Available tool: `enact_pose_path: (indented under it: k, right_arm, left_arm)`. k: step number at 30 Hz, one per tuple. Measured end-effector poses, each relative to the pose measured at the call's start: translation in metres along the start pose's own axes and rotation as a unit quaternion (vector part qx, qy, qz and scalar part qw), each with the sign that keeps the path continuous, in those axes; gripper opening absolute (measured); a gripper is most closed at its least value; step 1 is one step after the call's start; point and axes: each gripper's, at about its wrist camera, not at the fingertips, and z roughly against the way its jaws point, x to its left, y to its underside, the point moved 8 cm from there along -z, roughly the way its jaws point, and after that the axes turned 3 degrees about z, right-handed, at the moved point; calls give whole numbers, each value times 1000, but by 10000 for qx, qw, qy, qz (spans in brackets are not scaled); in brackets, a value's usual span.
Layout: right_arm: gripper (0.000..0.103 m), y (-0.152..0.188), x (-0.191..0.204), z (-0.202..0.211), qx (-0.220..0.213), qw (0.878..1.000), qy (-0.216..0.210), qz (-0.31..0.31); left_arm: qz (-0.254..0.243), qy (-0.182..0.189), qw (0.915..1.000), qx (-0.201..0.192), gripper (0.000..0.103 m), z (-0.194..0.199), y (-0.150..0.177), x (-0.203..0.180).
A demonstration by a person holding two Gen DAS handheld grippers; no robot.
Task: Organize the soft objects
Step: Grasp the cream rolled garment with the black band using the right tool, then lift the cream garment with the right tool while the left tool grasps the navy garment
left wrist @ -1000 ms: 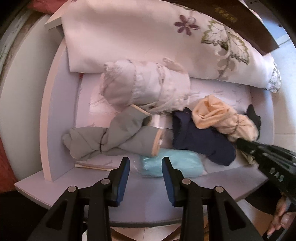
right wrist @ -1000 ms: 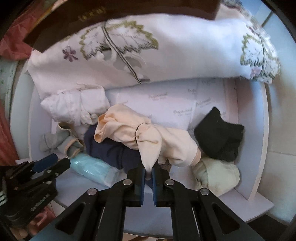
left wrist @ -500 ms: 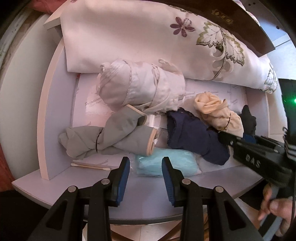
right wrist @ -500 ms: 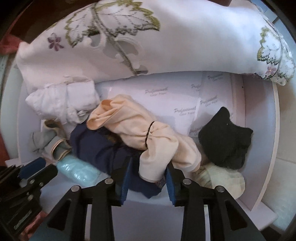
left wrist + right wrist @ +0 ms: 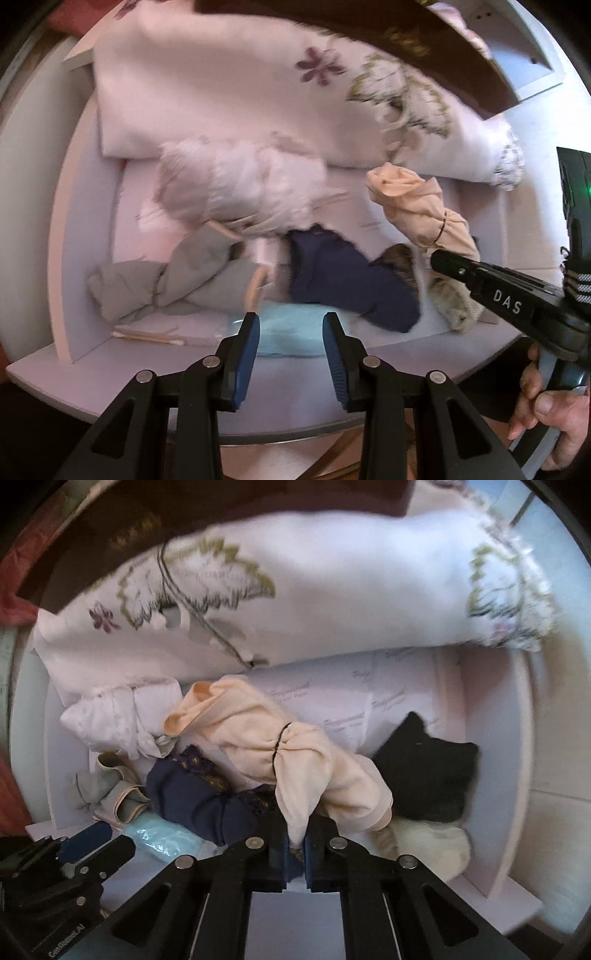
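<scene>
A white shelf compartment (image 5: pixel 70 258) holds several bundled soft items. My right gripper (image 5: pixel 295 840) is shut on the lower end of a peach cloth bundle (image 5: pixel 280 749) tied with a black band; the bundle also shows in the left wrist view (image 5: pixel 417 206), raised toward the back. A navy bundle (image 5: pixel 343 284) lies under it, also seen in the right wrist view (image 5: pixel 192 794). My left gripper (image 5: pixel 291 332) is open and empty, hovering over a light blue plastic packet (image 5: pixel 291 332) at the shelf's front edge.
A grey bundle (image 5: pixel 166 284) and a white bundle (image 5: pixel 240 188) lie left. A black bundle (image 5: pixel 424 768) and a pale yellow-green bundle (image 5: pixel 428 845) lie right. A large floral pillow (image 5: pixel 295 598) fills the back. Cotton swabs (image 5: pixel 147 336) lie at front left.
My right gripper opened around the peach bundle's end, then shut on it and lifted it back, uncovering more of the navy bundle. My left gripper stayed open and shifted slightly.
</scene>
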Motion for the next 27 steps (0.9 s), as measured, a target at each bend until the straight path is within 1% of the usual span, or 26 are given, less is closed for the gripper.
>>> enact_pose_path:
  k: [1,3,5,6,8,10,12,13,18,23,27]
  right_arm:
    - [6,0,-1,3,-22,10000,23,-6]
    - [6,0,0,13,-85,9999,63,-5]
    - [6,-1,0,23,-177,9998,83,16]
    - [6,3,5,29,-243,9997,97,29]
    - [6,0,7,42,-402,9992,65,47]
    - [6,-2,8,53,-529,9986,42,61]
    - [6,-3,8,64,-667,9978,-13,40]
    - [6,-3,9,70,-723,9974,-27,42]
    - [6,-15,4,108,-1032,9944,-214,-27]
    - [6,-19,9,140,-1386,9891,-493,-23]
    - [6,-22,11,162,-1622,9844,-688,4]
  left_arm:
    - [-27,29,10000,-13,35,1,-1,-3]
    - [-58,235,9997,22,35,-1,-1,-11]
    - [-137,321,9994,40,35,-1,0,-20]
    - [-142,457,9988,96,34,-4,1,-24]
    - [54,769,9968,231,34,-7,2,-31]
    - [152,898,9955,278,35,-10,0,-35]
    - [373,1080,9925,424,36,-18,1,-37]
    - [431,1085,9920,478,40,-22,2,-38]
    - [616,977,9912,653,42,-39,1,-38]
    - [689,1073,9894,700,43,-51,-7,-51]
    - [808,1067,9880,777,45,-58,-12,-49]
